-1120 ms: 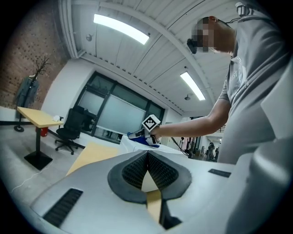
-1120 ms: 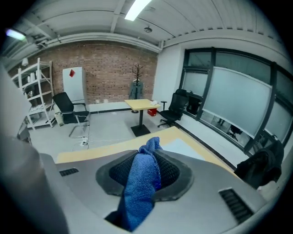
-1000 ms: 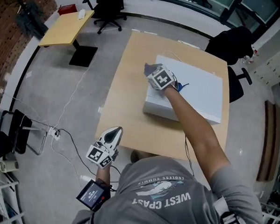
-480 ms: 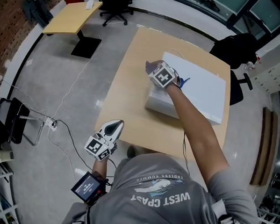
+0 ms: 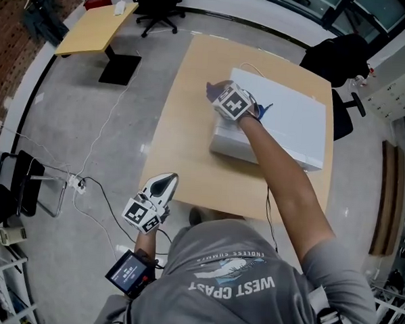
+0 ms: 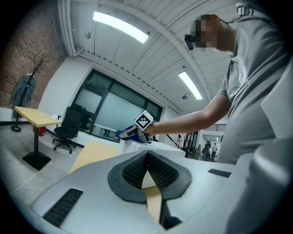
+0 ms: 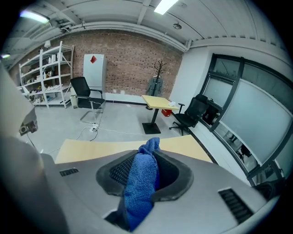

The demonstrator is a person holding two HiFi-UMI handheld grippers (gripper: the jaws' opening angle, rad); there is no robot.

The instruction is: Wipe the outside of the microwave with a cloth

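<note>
Light wooden table point(image 5: 183, 147), white microwave point(image 5: 295, 129) toward its far right corner

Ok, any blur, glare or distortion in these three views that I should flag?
Head view: evenly lit and sharp, no glare on the microwave. Left gripper view: strong fisheye curvature, dark corners, a ceiling light strip burning bright. Right gripper view: same fisheye vignette, the blue cloth very close yet in focus.

Left tool point(image 6: 147, 155) closed, right tool point(image 7: 146, 160) clamped.
</note>
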